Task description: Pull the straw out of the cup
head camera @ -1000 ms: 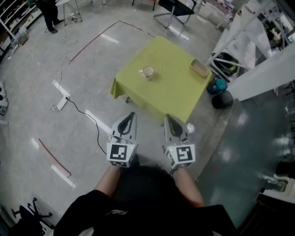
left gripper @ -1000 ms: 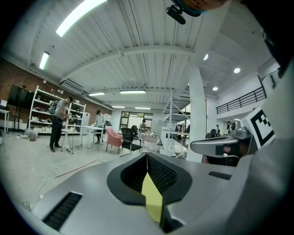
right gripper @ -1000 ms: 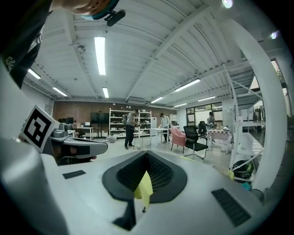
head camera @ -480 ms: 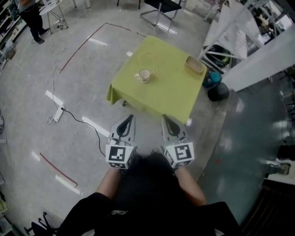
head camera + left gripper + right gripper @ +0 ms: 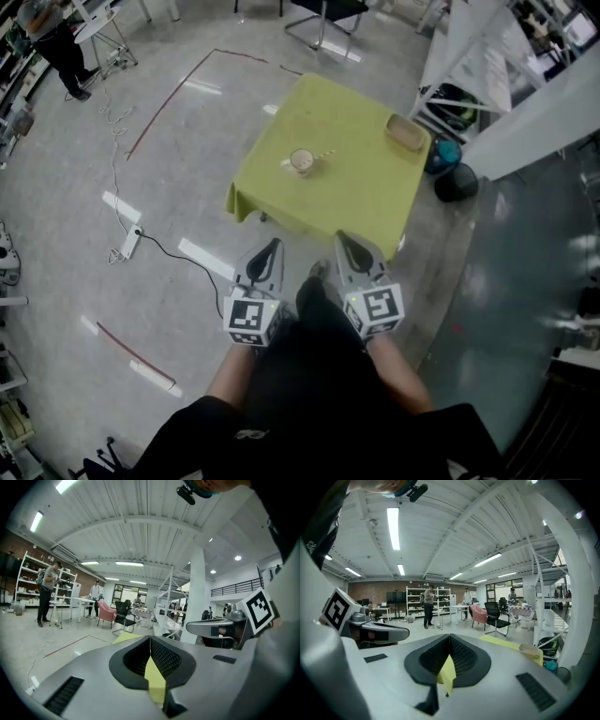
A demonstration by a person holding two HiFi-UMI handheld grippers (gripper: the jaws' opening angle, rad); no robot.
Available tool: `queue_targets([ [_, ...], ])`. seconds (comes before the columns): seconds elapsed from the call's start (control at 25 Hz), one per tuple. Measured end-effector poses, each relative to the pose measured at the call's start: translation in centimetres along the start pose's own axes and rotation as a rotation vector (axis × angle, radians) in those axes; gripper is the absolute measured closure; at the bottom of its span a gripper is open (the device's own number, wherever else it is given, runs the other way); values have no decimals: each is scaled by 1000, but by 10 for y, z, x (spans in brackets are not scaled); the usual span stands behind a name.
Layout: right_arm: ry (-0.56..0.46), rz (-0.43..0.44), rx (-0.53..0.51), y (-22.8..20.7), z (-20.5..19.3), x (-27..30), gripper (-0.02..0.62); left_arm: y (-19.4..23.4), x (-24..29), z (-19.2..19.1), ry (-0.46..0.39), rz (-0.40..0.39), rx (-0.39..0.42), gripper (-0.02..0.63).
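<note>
I had open floor (image 5: 178, 178) short of the table's (image 5: 366, 192) near edge. Left gripper (image 5: 272, 243) and right gripper (image 5: 342, 237) were pressed together, empty.

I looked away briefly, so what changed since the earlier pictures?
The person has stepped nearer the table with the yellow-green cloth; the left gripper and right gripper came closer to its edge. Nothing grasped: both shut, empty. The pale cup keeps its straw.
</note>
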State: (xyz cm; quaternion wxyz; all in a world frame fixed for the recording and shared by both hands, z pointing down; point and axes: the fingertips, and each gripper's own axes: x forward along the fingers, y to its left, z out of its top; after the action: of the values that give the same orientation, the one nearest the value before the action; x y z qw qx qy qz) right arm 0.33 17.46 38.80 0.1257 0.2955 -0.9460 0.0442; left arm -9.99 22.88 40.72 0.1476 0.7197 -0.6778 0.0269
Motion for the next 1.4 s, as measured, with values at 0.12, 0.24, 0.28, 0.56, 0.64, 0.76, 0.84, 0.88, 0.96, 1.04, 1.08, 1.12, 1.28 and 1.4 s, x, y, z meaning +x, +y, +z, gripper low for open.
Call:
queue_targets([
  [0.12, 10, 10, 11, -8, 2, 20, 578, 11, 18, 6, 12, -3, 9, 563],
  [0.24, 20, 11, 29, -26, 6, 39, 578, 15, 44, 14, 28, -14, 31, 561],
  [0.28, 23, 9, 38, -33, 7, 44, 578, 14, 53, 16, 36, -21, 35, 561],
  [0.56, 35, 16, 82, -80, 8, 76, 578, 12, 111, 17, 118, -44, 57, 561],
  [0.64, 38, 12, 108, -92, 7, 84, 578, 13, 125, 18, 143, -49, 71, 561],
  [0.76, 39, 9, 142, -108, 5, 97, 578, 16, 145, 19, 177, -52, 89, 561],
  [0.84, 37, 13, 154, -123, 0, 102, 578, 14, 158, 17, 194, -46, 96, 561],
  [0.88, 35, 14, 160, -131, -3, 103, 578, 11, 164, 15, 201, -43, 98, 561],
  [0.96, 27, 15, 173, -145, -10, 104, 578, 5, 174, 12, 215, -41, 111, 561],
  [1.04, 15, 14, 181, -156, -15, 105, 578, 0, 182, 8, 226, -41, 129, 562],
  [1.08, 8, 14, 179, -161, -17, 106, 578, -3, 186, 6, 230, -39, 136, 562],
  [1.12, -1, 15, 176, -165, -19, 107, 578, -5, 190, 5, 234, -38, 142, 563],
  [1.28, -12, 18, 199, -174, -27, 108, 578, -11, 196, -2, 261, -35, 159, 563],
  [1.4, -4, 16, 219, -175, -34, 106, 578, -8, 198, -3, 270, -23, 166, 563],
])
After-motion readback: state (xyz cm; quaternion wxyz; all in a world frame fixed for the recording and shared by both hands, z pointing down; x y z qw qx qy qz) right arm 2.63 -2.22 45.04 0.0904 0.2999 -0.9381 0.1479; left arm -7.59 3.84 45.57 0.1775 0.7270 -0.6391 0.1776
